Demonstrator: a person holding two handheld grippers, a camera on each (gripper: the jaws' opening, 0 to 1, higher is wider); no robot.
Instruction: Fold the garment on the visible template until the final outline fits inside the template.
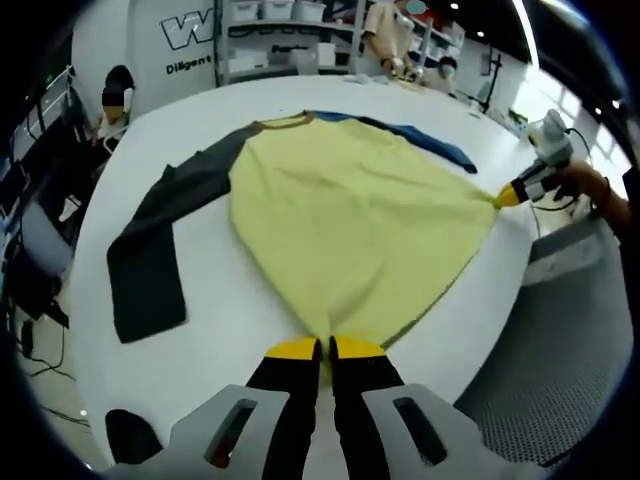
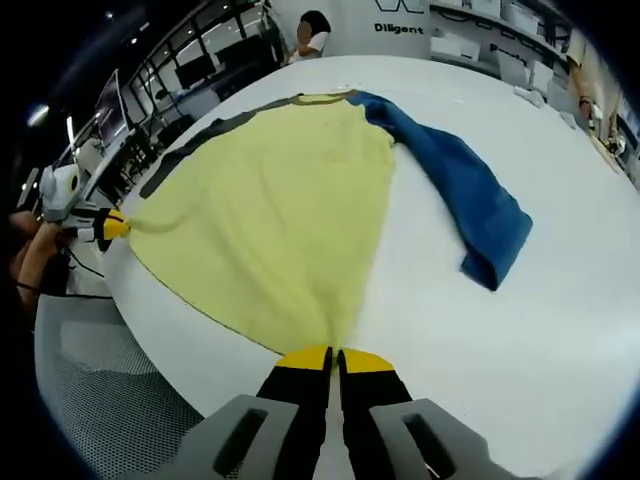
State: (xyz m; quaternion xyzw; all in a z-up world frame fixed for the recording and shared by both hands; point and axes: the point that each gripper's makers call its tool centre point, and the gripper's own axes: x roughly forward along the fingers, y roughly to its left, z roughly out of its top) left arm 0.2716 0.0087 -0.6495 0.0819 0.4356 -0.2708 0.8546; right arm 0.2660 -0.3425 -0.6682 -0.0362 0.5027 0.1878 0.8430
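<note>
A yellow shirt (image 1: 350, 215) (image 2: 275, 205) lies spread on the white table (image 1: 220, 320) (image 2: 560, 330), collar at the far side. Its dark grey sleeve (image 1: 150, 255) (image 2: 185, 145) stretches out on one side. On the other side, the blue sleeve (image 1: 430, 140) (image 2: 470, 195) has its cuff end bunched. My left gripper (image 1: 325, 348) is shut on one corner of the yellow hem at the table's near edge. My right gripper (image 2: 335, 357) is shut on the other hem corner. Each shows in the other's view, left gripper (image 2: 115, 226) and right gripper (image 1: 508, 196), with the hem pulled taut between them.
The table edge runs just under both grippers, with a grey mesh surface (image 1: 560, 370) (image 2: 110, 400) below it. A person (image 1: 115, 105) sits past the table's far side. Shelves with boxes (image 1: 290, 40) and another person (image 1: 390, 40) stand farther back.
</note>
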